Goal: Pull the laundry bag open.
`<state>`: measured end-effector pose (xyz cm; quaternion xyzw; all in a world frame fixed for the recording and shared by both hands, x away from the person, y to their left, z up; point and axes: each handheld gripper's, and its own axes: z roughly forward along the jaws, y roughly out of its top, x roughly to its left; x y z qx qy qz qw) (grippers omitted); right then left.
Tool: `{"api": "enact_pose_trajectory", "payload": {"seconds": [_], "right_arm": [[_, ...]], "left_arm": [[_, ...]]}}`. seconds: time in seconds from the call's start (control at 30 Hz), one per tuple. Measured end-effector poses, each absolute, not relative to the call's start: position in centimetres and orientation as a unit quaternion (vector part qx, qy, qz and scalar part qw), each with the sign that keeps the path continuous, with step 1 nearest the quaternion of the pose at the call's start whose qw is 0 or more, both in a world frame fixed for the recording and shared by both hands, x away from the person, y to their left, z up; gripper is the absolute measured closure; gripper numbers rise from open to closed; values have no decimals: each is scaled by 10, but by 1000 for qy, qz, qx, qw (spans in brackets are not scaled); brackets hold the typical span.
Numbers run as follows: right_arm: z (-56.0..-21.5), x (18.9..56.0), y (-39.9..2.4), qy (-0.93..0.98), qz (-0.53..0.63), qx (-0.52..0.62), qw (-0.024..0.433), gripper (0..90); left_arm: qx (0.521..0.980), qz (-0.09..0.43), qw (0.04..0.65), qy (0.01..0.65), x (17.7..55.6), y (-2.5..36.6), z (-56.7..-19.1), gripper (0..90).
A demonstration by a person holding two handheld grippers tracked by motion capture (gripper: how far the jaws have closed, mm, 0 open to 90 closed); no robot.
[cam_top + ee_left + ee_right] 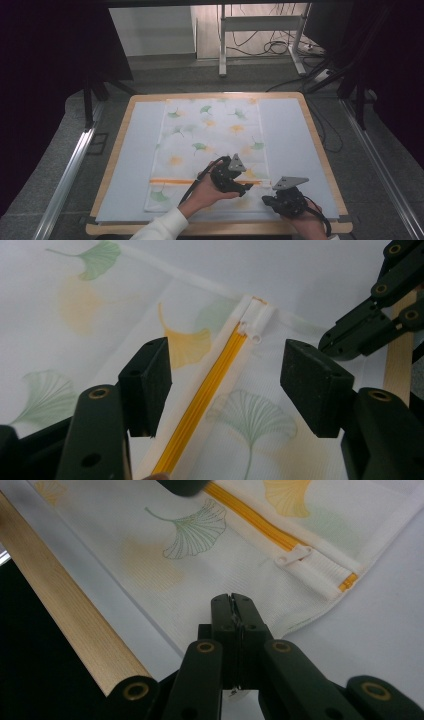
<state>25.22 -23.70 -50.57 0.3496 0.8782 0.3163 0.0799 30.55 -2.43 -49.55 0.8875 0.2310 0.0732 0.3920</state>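
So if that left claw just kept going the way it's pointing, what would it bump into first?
Most likely the white zipper pull at the end of the orange zipper on the leaf-print bag; the open left claw straddles that zipper. Depth is hard to judge.

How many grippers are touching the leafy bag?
1. The right gripper pinches the bag near its corner. The left gripper is open over the orange zipper, apart from it.

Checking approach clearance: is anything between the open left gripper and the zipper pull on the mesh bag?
Nothing visible. The left gripper has open jaws on either side of the orange zipper, and the white pull lies just ahead, uncovered. The right gripper pinches the bag's edge off to the side.
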Motion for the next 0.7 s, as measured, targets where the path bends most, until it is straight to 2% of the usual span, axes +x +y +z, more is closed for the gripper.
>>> {"api": "enact_pose_trajectory", "payload": {"seconds": [0.4,0.7], "right_arm": [[-509,250,-237,882,304,351,76,883],[-510,250,-238,885,299,350,77,882]], "left_arm": [[904,62,373,202,314,-55,-506,409],[903,53,368,214,322,-64,-515,443]]}}
